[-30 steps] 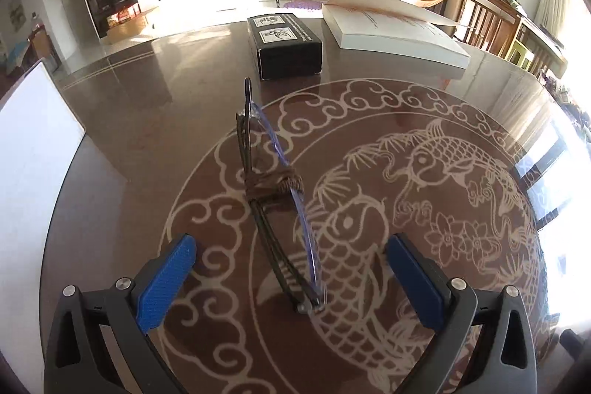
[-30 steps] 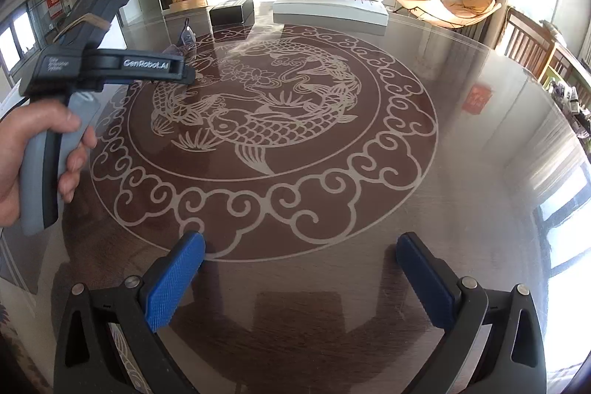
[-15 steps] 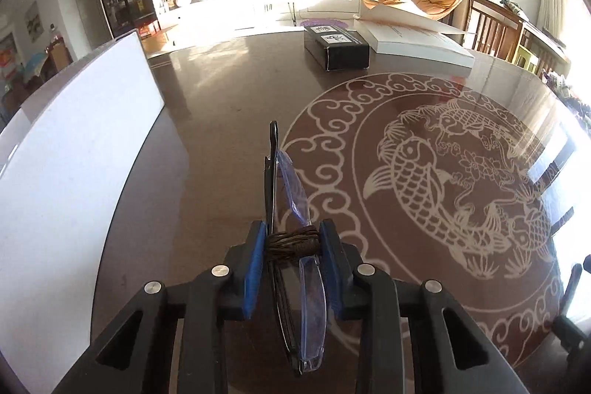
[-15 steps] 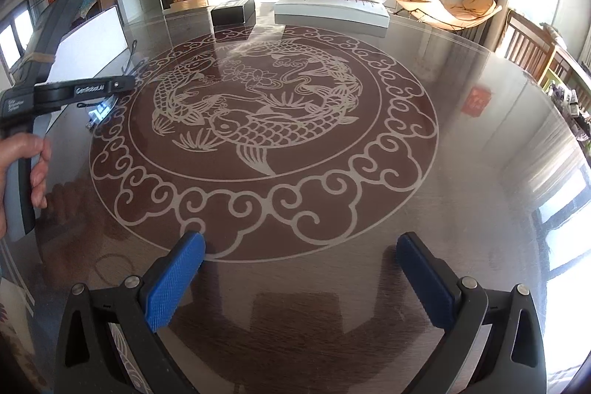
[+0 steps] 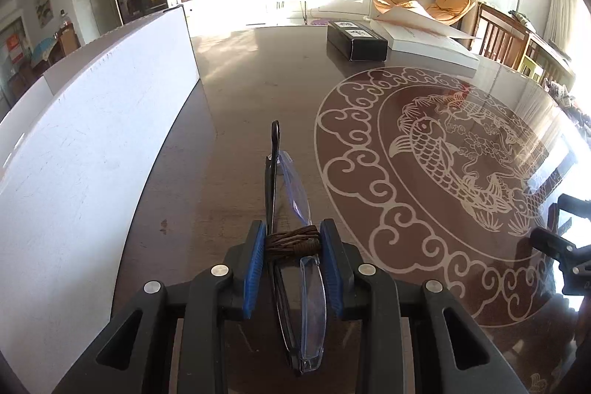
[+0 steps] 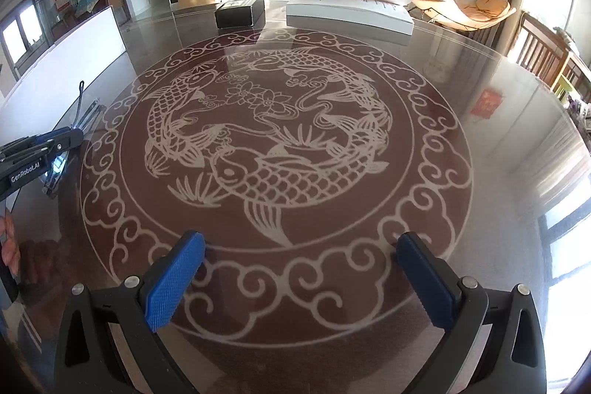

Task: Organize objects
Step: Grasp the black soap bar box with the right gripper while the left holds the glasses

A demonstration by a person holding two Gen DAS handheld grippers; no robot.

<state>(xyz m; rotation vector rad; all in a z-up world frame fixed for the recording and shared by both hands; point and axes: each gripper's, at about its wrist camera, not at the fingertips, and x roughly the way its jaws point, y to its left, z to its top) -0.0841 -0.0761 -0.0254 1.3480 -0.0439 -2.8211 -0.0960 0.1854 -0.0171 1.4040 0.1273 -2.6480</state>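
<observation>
My left gripper (image 5: 291, 239) is shut on folded eyeglasses (image 5: 290, 194) with a dark frame, clear lenses and a brown cord wound round the middle. It holds them edge-up above the dark table, close to a white box (image 5: 92, 143) at the left. In the right wrist view the left gripper (image 6: 72, 137) and the glasses (image 6: 79, 109) show at the far left. My right gripper (image 6: 301, 268) is open and empty, low over the near edge of the fish pattern.
A black case (image 5: 356, 39) (image 6: 240, 10) and a large white open box (image 5: 424, 41) (image 6: 349, 12) stand at the table's far side. The glass-topped round table (image 6: 498, 143) bears a carp medallion. Wooden chairs (image 6: 543, 54) stand at the right.
My left gripper closed on the glasses, lifted them and carried them left toward the white box. The right gripper has stayed still and open.
</observation>
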